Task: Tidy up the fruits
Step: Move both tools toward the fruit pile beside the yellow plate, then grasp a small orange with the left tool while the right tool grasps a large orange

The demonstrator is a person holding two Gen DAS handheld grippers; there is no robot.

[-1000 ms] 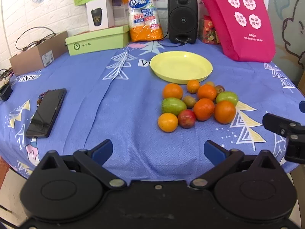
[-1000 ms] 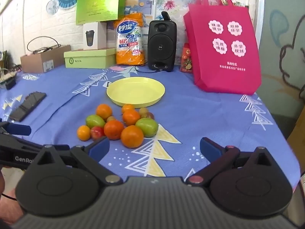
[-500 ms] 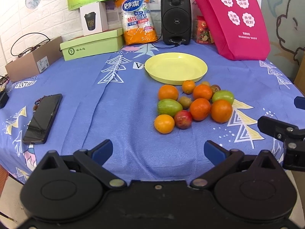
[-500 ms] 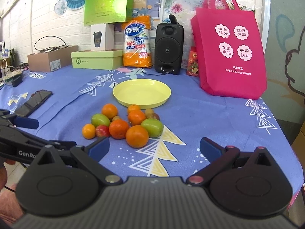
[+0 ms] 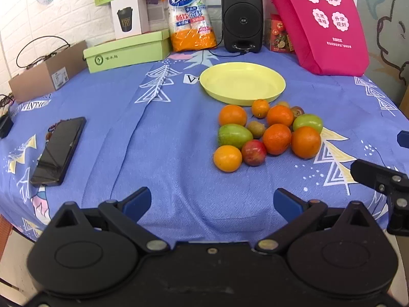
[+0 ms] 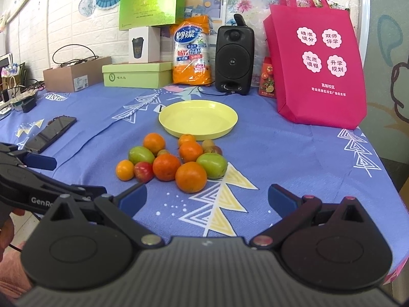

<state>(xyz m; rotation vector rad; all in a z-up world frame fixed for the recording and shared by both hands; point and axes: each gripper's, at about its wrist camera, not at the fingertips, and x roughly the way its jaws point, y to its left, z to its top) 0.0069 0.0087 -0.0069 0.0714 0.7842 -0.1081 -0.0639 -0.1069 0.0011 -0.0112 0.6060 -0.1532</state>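
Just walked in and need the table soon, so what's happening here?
A person holds two grippers, sorting fruit. The left gripper and right gripper hover open and empty at the near table edge. The pile of fruit sits untouched on the blue tablecloth, just in front of the empty yellow plate.

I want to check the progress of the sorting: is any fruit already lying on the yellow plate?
No, the yellow plate holds nothing, and all the fruits lie in a cluster on the blue tablecloth in front of it.
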